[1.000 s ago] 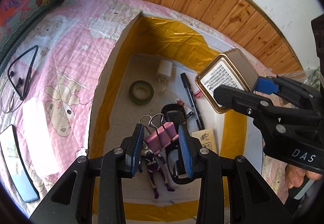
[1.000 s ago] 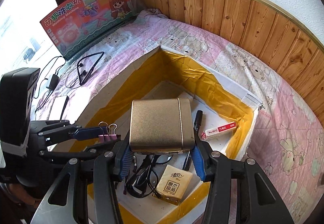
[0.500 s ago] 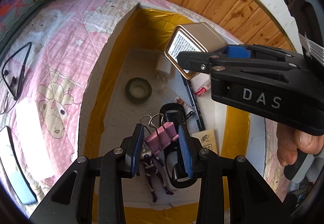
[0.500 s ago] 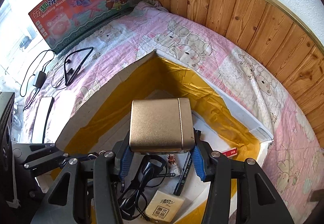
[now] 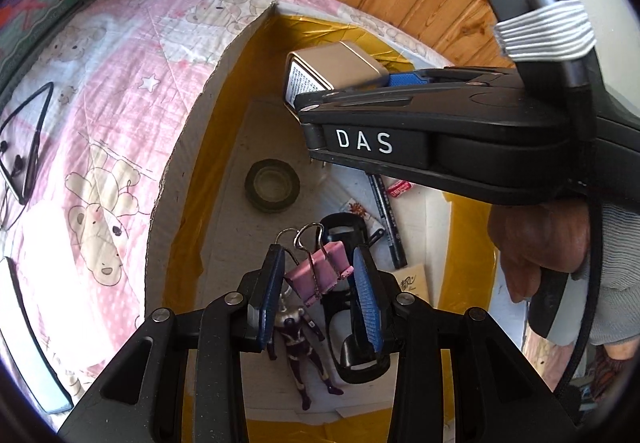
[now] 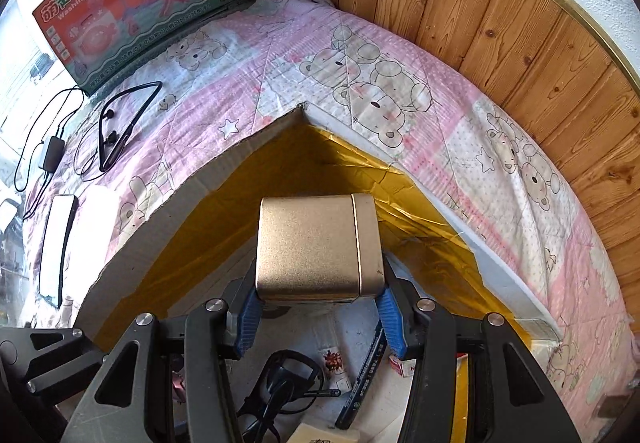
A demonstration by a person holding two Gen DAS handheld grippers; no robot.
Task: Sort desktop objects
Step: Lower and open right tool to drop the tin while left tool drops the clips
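Left gripper point(image 5: 318, 291): jaws opening, pink binder clip point(image 5: 318, 273) between the blue pads point(image 5: 366, 303), tilted, wire handles pointing up and away from the camera; left pad no longer looks pressed on it, right-side contact unclear. It hangs over the yellow-lined cardboard box point(image 5: 192, 147), directly above a purple toy figure point(image 5: 300, 347) and black cable bundle point(image 5: 352, 359) on the box floor. Further in: black pen point(image 5: 386, 219), long axis running away from the camera, and a tape roll point(image 5: 272, 191) lying flat. Right gripper point(image 6: 318, 313): clamped on gold tin point(image 6: 316, 247), pads on its two side faces, lid seam vertical on the right, tin held above the box interior toward the far corner. Box sits on pink bear-print bedding point(image 6: 360, 83); neckband earphones point(image 6: 120, 127) and a phone point(image 6: 56, 243) lie on the bedding well to the left, wood panelling point(image 6: 480, 3) beyond.
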